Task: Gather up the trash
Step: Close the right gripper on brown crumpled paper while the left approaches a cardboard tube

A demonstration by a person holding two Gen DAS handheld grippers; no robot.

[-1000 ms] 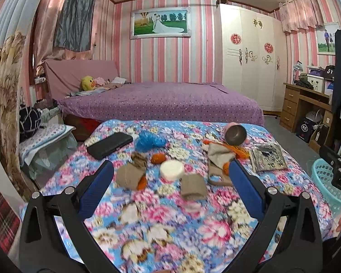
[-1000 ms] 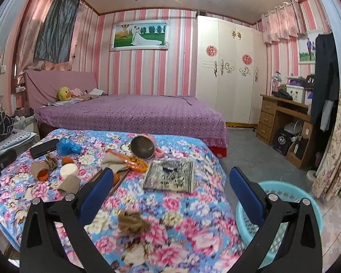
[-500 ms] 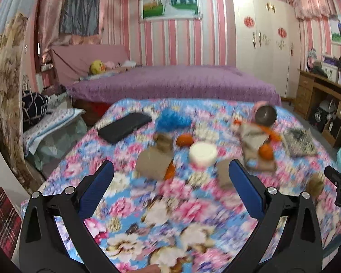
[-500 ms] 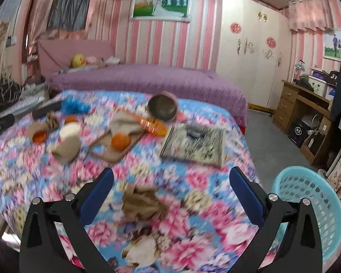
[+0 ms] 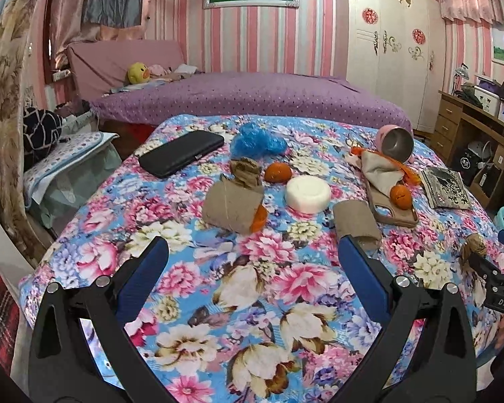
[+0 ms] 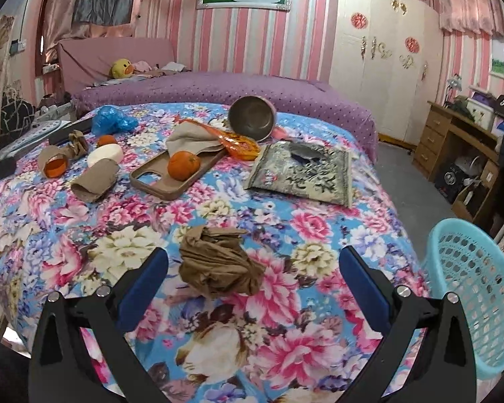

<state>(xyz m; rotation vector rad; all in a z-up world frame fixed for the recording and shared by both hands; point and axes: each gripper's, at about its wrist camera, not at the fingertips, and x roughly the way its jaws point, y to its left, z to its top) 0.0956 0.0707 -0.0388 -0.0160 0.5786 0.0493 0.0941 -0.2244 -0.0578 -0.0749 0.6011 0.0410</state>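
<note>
A crumpled brown paper wad [image 6: 218,263] lies on the floral bedspread [image 6: 285,221] just ahead of my open right gripper [image 6: 253,277]; it also shows in the left wrist view [image 5: 474,247]. A turquoise basket [image 6: 477,288] stands on the floor at the right. My open left gripper [image 5: 252,270] hovers short of a brown cardboard roll [image 5: 233,210], a second roll [image 5: 356,223], a white disc [image 5: 308,194] and a blue plastic bag [image 5: 257,141]. Both grippers are empty.
A black case [image 5: 183,152], oranges [image 6: 183,165], a phone case [image 6: 171,176], an orange wrapper [image 6: 237,142], a metal bowl [image 6: 252,122] and a silver packet [image 6: 302,173] lie on the bed. A purple bed [image 5: 252,97] is behind, a wooden desk [image 6: 460,144] at right.
Both grippers have moved forward and lower over the bed. The paper wad now lies close between the right fingers; the rolls are nearer the left gripper. Nothing was picked up.
</note>
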